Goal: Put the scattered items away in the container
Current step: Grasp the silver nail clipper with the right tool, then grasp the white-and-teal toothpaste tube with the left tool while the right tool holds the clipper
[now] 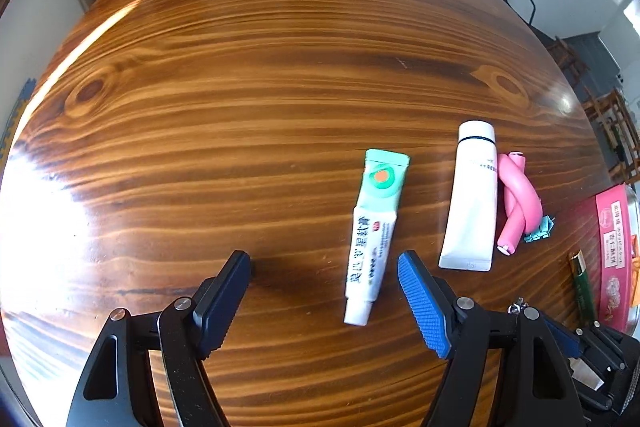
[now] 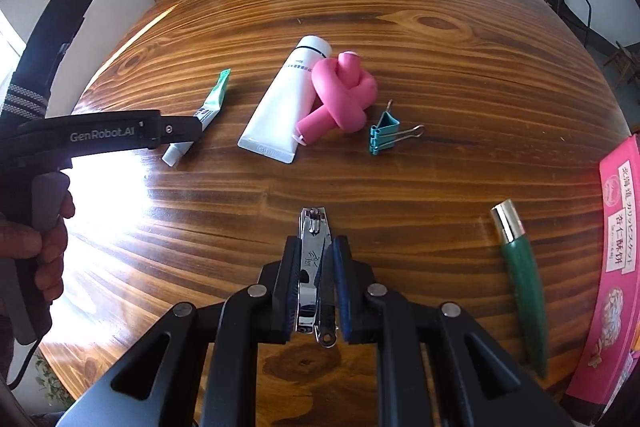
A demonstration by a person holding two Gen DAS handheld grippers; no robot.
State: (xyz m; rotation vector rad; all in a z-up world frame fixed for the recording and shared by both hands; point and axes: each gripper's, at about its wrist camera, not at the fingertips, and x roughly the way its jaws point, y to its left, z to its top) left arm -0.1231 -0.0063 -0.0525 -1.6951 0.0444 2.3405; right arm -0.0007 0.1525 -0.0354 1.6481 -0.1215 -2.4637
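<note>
The nail clipper is clamped between the right gripper pads above the table; the left gripper is held wide open — empty — beside the ointment tube.

The glossy wooden tabletop is warm orange-brown, streaked with dark grain lines and oval knots. The small ointment tube is white with a mint-green end, an orange dot and dark lettering. The larger plastic tube is plain white with a thin dark ring below its cap. The knotted foam roller is bright pink. The binder clip is teal with bare wire handles. The slim pointed tube is dark green with a gold cap. The flat biscuit box is magenta with white label panels. The metal nail clipper is shiny silver.
</note>
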